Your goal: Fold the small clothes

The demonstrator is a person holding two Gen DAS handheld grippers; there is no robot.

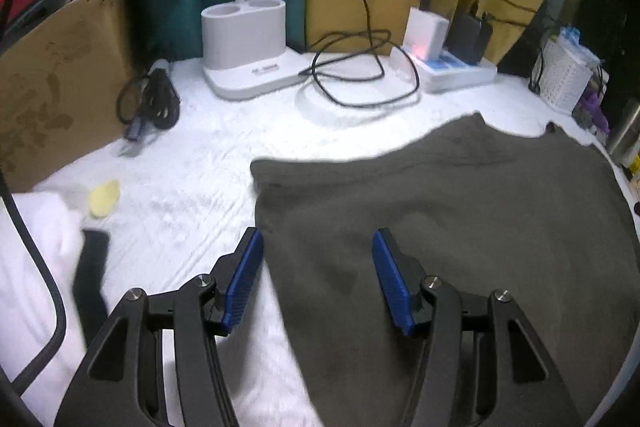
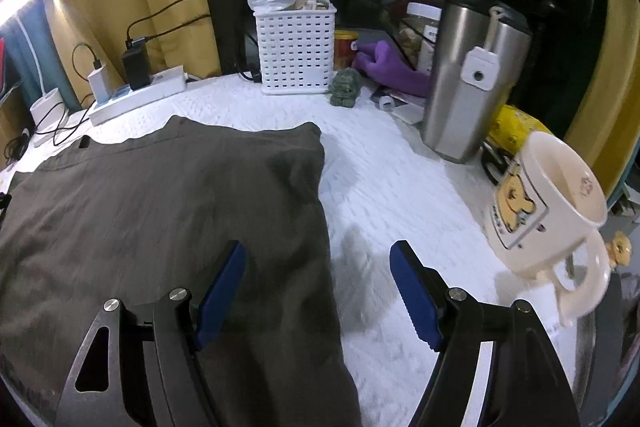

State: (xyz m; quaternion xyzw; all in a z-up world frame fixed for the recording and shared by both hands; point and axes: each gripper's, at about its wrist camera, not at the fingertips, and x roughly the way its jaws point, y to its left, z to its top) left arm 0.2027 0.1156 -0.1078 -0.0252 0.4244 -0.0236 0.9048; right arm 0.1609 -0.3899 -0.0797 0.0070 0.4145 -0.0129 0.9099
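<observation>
Grey garment lies flat on the white-covered worktop, mostly spread, some creases near its far edge.

Left claw: jaws apart, about half open, nothing between the pads. It hangs over the garment's left edge, which runs from 12 to 6 o'clock just inside the left finger.

Right claw: jaws wide, empty. It straddles the garment's right edge; left finger over cloth, right finger over bare cover.

Clutter: mug at 3 o'clock of the right claw, close. Steel flask at 1 o'clock, white basket at 12. Power strip and cables beyond the garment's far edge in the left view.

Step, my read: positioning for a fold, no grasp yet. Whether a fold is already in, can't tell.

Next: each claw down onto its side edge, pinch cloth only, not the cover underneath. Right side needs care with the mug on any outward swing.
</observation>
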